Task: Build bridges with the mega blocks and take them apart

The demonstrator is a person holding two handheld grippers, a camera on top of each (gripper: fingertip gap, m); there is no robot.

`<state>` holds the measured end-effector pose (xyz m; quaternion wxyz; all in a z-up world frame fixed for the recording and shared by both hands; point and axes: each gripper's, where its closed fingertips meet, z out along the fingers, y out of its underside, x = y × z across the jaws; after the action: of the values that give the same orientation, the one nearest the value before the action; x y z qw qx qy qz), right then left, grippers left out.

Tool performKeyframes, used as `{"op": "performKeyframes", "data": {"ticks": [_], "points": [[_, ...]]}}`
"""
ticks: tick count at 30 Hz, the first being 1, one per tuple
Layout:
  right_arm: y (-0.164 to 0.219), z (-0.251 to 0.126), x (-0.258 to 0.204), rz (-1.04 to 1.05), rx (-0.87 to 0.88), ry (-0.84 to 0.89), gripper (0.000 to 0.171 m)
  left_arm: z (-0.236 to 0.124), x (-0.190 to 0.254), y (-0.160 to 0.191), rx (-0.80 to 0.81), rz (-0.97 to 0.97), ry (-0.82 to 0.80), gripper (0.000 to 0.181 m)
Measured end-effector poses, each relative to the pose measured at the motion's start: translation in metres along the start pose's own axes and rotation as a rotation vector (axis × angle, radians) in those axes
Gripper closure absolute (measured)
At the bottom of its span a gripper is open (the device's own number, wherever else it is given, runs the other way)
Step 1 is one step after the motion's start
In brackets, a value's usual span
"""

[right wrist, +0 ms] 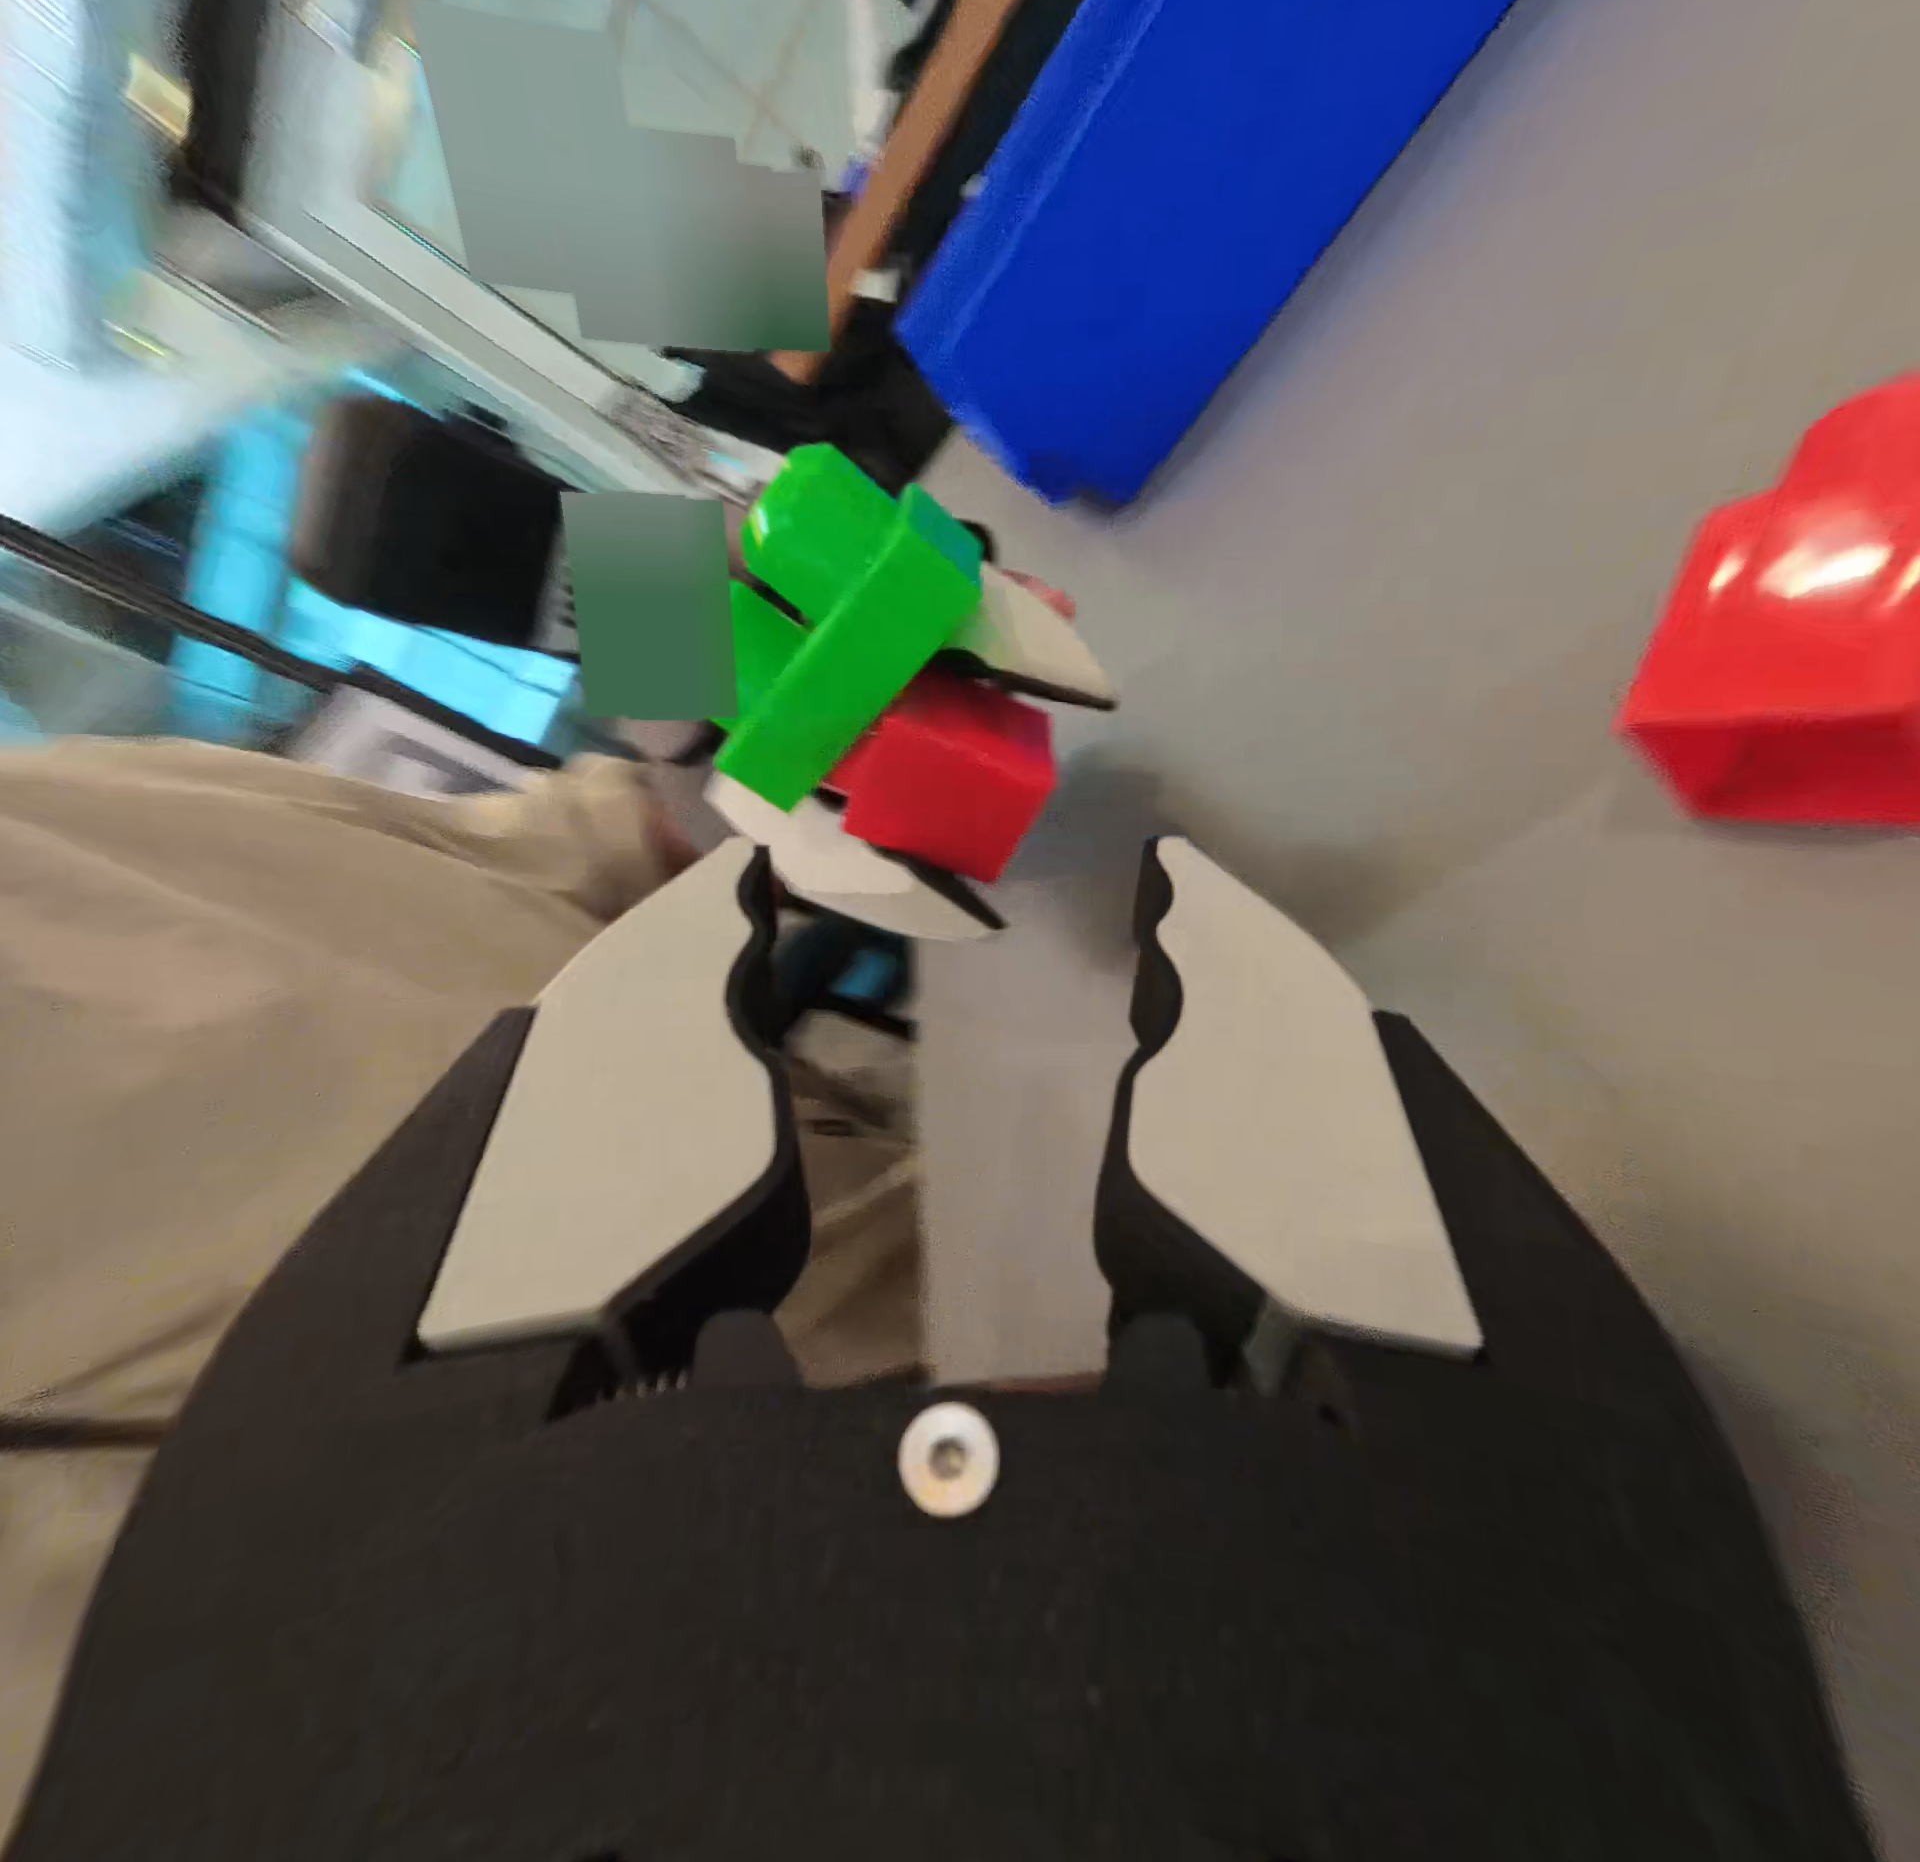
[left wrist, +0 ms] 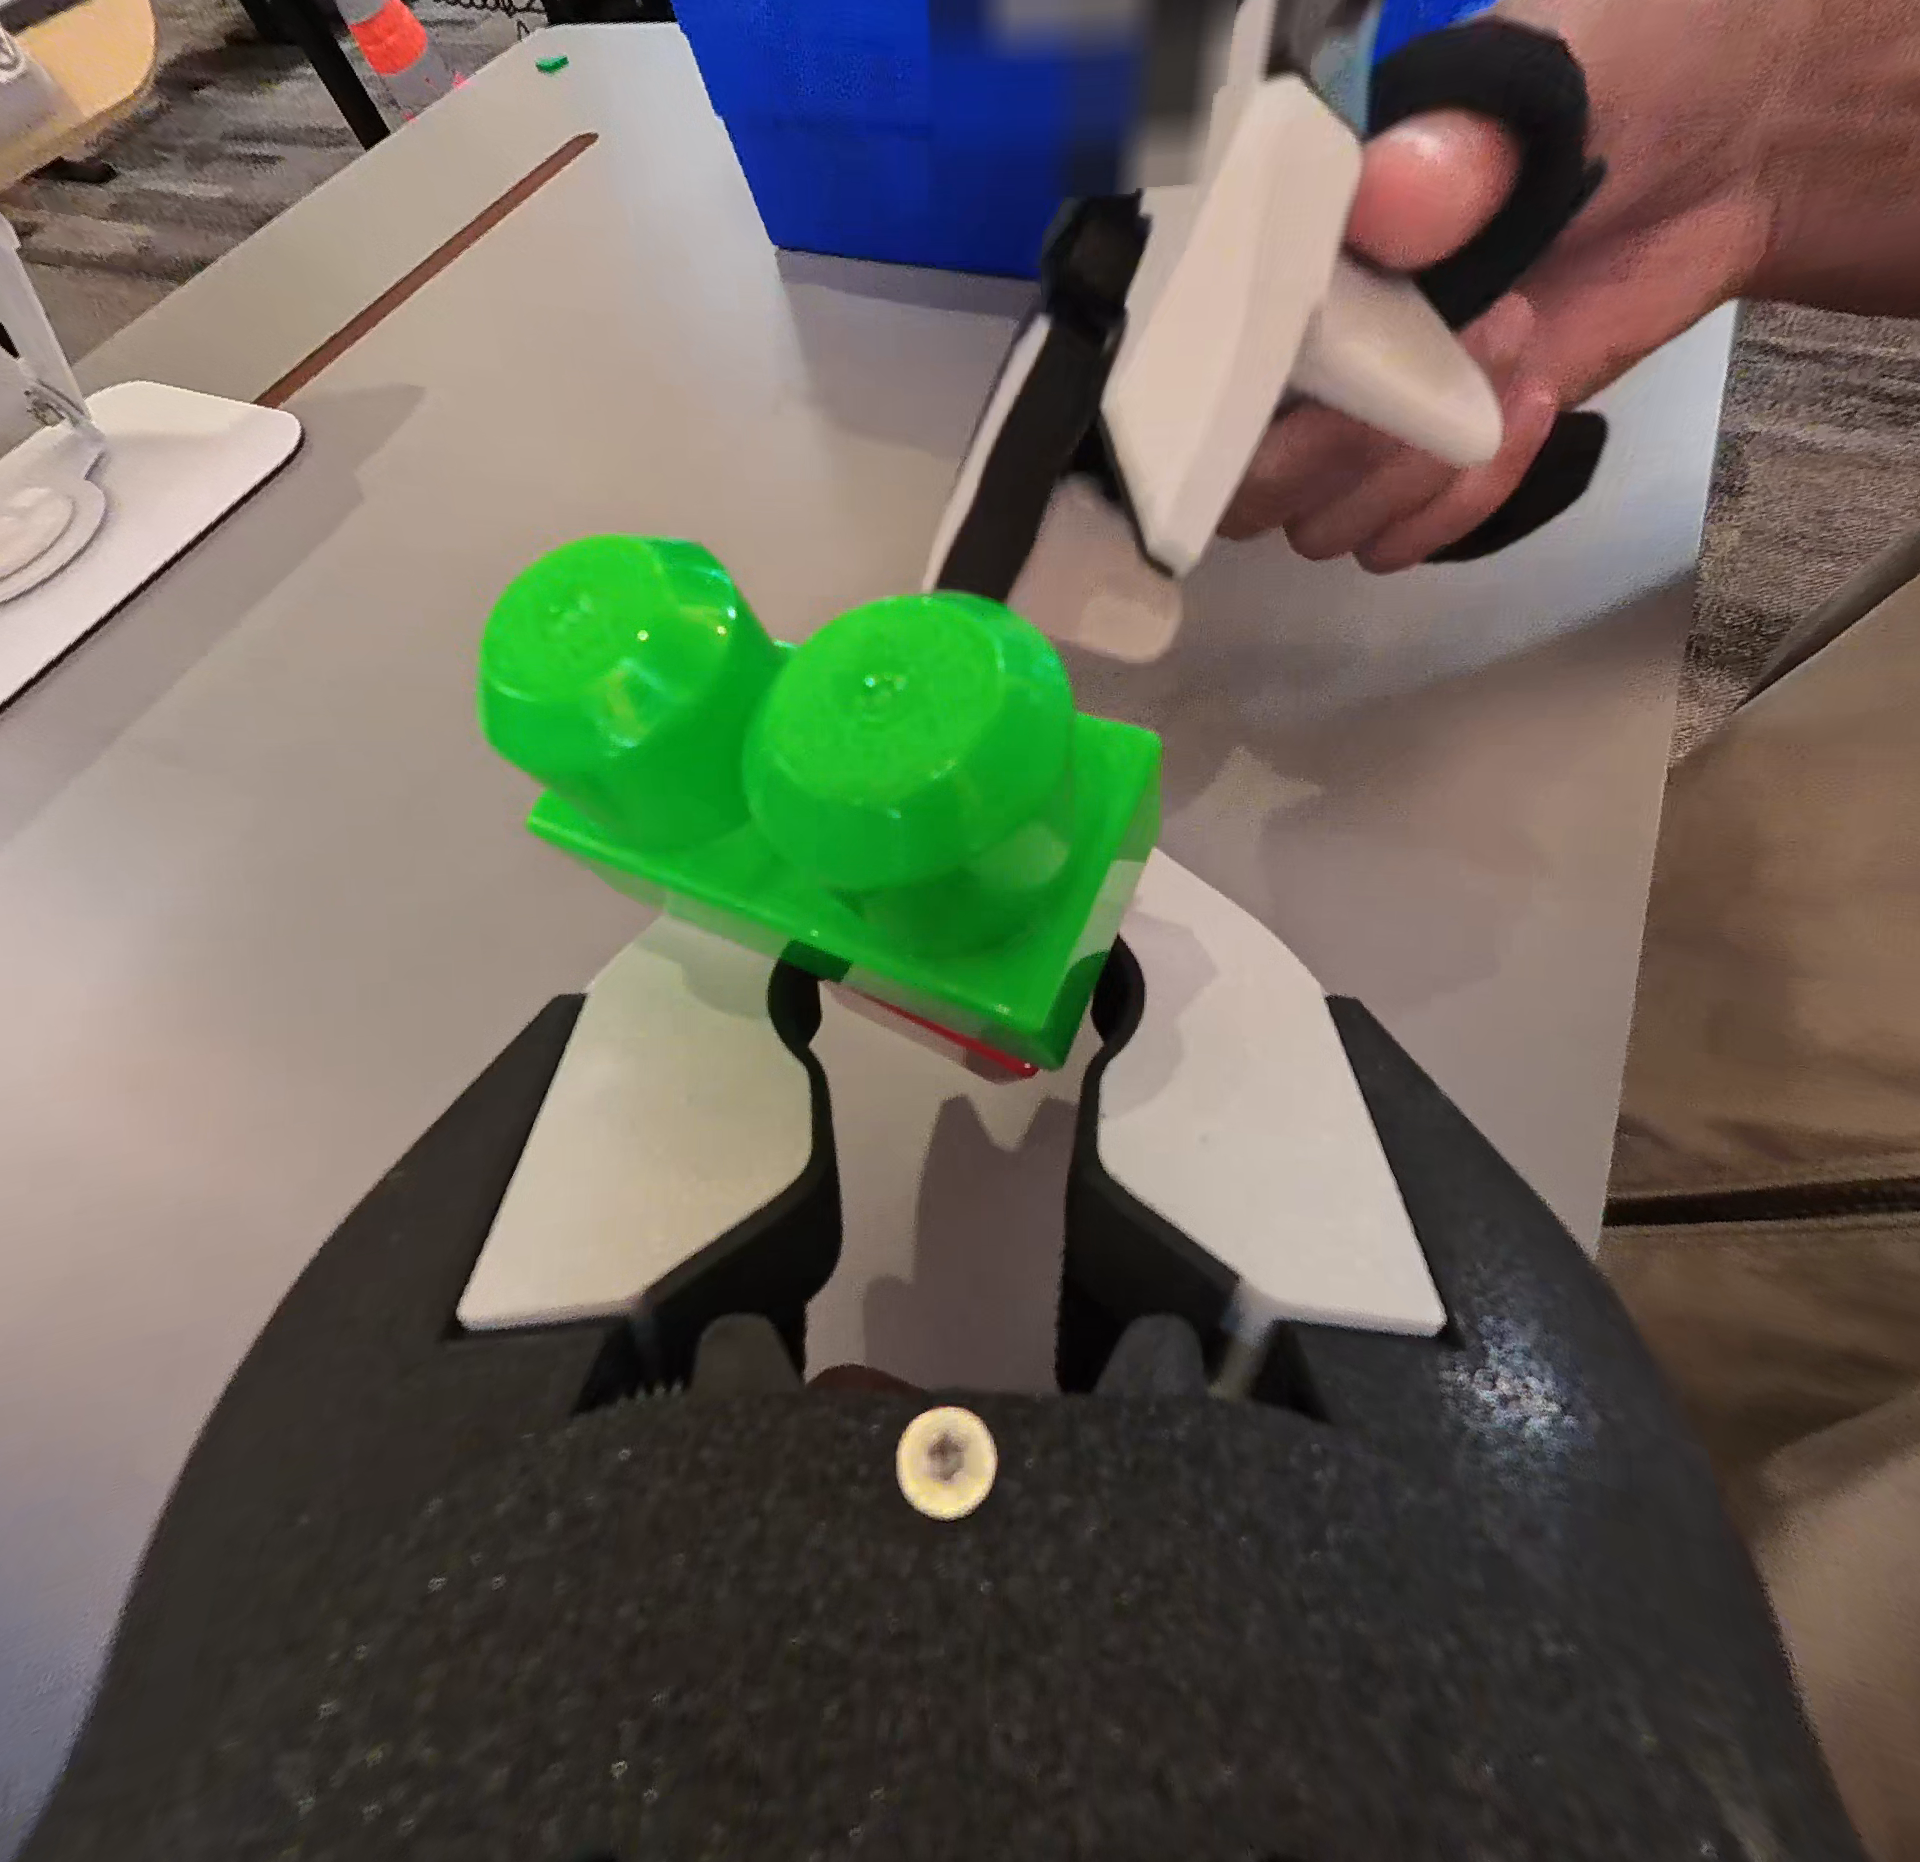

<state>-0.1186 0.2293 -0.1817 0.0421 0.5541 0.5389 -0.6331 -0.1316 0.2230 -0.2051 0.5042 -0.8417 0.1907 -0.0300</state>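
Gripping a joined green block (left wrist: pixel 821 773) and red block (right wrist: pixel 945 773), the left gripper (left wrist: pixel 956 991) waits; right gripper (right wrist: pixel 951 877) gapes empty, another red block (right wrist: pixel 1797 649) lies loose, likely mid-dismantling

Grey surface (left wrist: pixel 675 441) with brown slot along left side; blue bin (left wrist: pixel 894 119) at far edge; patterned carpet floor (left wrist: pixel 1818 441) beyond right edge
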Motion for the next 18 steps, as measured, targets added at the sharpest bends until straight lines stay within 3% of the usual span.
{"op": "performKeyframes", "data": {"ticks": [4, 7, 11, 18], "points": [[-0.015, -0.019, 0.01, -0.458, 0.072, 0.41, 0.108, -0.005, -0.003, 0.006, -0.039, 0.008, -0.045, 0.132], [-0.011, -0.037, 0.013, -0.642, 0.125, 0.643, 0.106, -0.011, -0.002, 0.012, -0.062, -0.009, -0.075, 0.132], [0.012, -0.032, 0.004, -0.564, 0.164, 0.633, 0.106, -0.013, -0.001, 0.016, -0.066, -0.044, -0.116, 0.132], [0.009, -0.029, -0.006, -0.52, 0.183, 0.611, 0.105, -0.009, 0.0, 0.017, -0.06, -0.083, -0.139, 0.132]]}}
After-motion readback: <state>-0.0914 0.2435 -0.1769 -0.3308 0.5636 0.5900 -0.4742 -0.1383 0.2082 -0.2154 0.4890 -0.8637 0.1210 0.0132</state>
